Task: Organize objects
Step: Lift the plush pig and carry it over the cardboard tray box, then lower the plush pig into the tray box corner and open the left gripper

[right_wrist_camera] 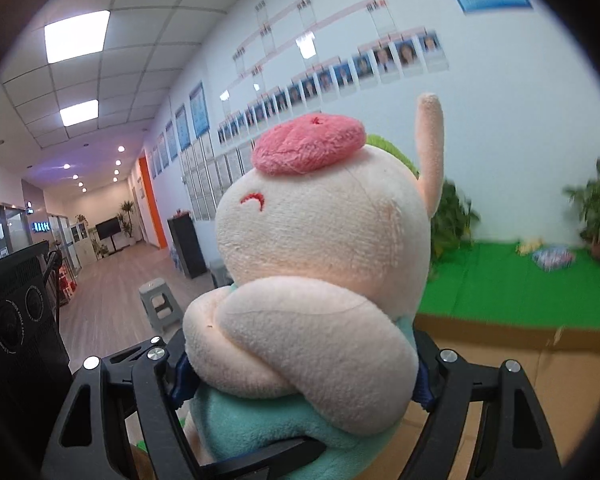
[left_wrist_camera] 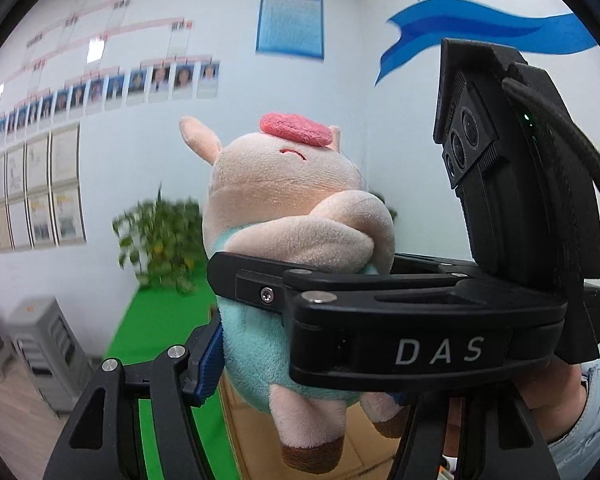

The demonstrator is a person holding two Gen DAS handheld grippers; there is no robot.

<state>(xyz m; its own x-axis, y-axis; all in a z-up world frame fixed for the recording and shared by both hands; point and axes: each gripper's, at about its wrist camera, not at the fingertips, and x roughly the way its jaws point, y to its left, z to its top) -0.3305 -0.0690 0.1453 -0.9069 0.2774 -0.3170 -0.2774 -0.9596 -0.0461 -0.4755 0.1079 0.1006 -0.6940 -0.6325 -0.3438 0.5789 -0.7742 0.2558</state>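
A plush pig (left_wrist_camera: 292, 216) is held up in the air between two hand-held grippers, well above the floor. It stands roughly upright, its long axis running top to bottom: pink snout (right_wrist_camera: 308, 144) at the top, brown-tipped feet (left_wrist_camera: 312, 452) hanging at the bottom. One pale ear (right_wrist_camera: 431, 136) sticks straight up. Its face with the small red stitched eye tilts toward the ceiling.

The left gripper (left_wrist_camera: 300, 364) is clenched on the toy's teal belly, a blue pad pressed into the fabric on the left side. The right gripper (right_wrist_camera: 300, 376) grasps the same toy higher up, its blue pads squeezing the body just under the folded pale arm (right_wrist_camera: 308, 344). In the left wrist view the right gripper (left_wrist_camera: 284, 280) comes in from the right, its black body lying across the toy's middle, with the person's hand (left_wrist_camera: 556, 396) and a light blue sleeve behind it.

Behind the toy a white wall (left_wrist_camera: 148, 168) carries rows of portrait cards and a blue notice (left_wrist_camera: 290, 20). Potted plants (left_wrist_camera: 160, 240) stand on a green mat (right_wrist_camera: 520, 284) at the foot of the wall. A cardboard box (right_wrist_camera: 500, 356) sits near, below the toy. To the left a grey plastic stool (right_wrist_camera: 160, 304) stands on the wooden floor, with a corridor beyond. Nothing stands between the toy and the wall.
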